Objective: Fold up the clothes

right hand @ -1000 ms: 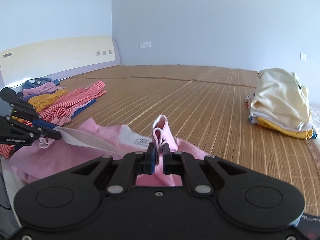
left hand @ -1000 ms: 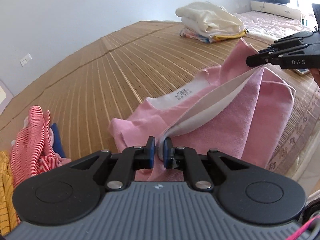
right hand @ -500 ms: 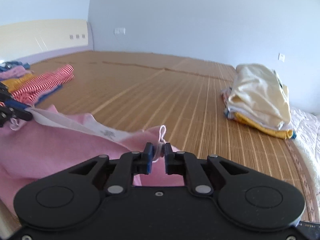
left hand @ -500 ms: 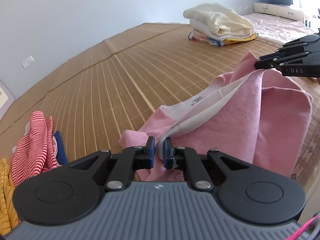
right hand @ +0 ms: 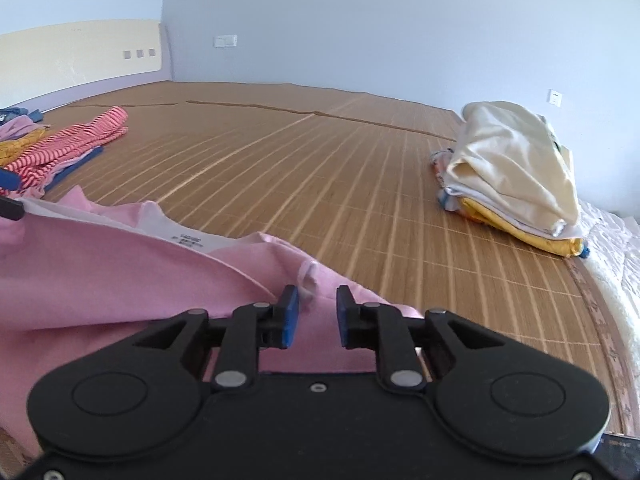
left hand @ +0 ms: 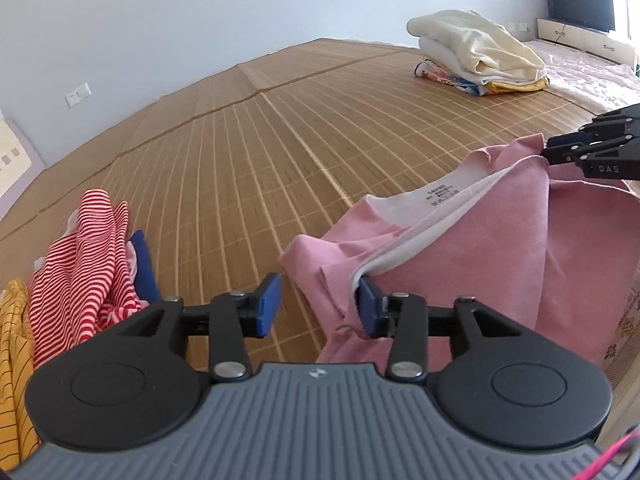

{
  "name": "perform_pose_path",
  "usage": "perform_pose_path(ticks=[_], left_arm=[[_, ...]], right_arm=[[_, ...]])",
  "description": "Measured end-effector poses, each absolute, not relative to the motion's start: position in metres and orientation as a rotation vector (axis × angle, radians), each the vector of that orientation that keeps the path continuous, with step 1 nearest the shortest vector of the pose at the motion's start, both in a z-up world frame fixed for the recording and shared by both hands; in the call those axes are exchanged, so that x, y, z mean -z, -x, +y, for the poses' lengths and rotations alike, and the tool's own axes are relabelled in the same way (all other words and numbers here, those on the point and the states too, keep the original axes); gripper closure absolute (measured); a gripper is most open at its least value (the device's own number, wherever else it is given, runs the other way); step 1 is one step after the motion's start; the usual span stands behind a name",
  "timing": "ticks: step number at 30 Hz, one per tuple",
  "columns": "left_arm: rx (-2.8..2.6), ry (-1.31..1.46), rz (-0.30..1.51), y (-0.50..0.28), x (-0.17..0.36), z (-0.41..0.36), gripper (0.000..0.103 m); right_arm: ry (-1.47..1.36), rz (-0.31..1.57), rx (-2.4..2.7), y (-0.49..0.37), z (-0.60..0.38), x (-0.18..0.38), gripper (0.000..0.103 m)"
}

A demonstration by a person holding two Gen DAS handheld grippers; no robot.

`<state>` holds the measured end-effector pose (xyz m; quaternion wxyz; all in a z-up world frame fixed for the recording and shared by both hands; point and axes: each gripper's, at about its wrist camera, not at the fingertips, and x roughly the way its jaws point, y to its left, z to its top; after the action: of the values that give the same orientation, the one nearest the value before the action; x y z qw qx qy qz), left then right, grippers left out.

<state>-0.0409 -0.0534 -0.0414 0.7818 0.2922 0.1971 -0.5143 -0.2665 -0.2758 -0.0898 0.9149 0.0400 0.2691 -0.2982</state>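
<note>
Both my grippers are spread: my left gripper (left hand: 318, 304) has the pink cotton shirt with a white neckband (left hand: 500, 236) brushing its right pad, and my right gripper (right hand: 313, 314) gapes around a pink fold, seemingly untouched. That shirt lies rumpled on the woven bamboo mat (right hand: 320, 168).

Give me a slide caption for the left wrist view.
Left gripper open beside a pink garment on a bamboo mat, striped clothes at left.
</note>
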Motion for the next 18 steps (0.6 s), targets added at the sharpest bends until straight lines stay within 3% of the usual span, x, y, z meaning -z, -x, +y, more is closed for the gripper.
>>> perform_pose_path(ticks=[7,11,18], left_arm=[[1.084,-0.613,0.405,0.037,0.038,-0.036,0.052],[1.070,-0.603,0.414,0.034,0.037,-0.031,0.052],[1.041,-0.575,0.461,0.028,0.037,-0.021,0.052]], right_arm=[[-0.127,0.518,0.628,0.286,-0.285,0.081,0.078],[-0.188,0.480,0.529,0.292,-0.283,0.074,0.070],[-0.164,0.504,0.467,0.272,-0.277,0.073,0.064]])
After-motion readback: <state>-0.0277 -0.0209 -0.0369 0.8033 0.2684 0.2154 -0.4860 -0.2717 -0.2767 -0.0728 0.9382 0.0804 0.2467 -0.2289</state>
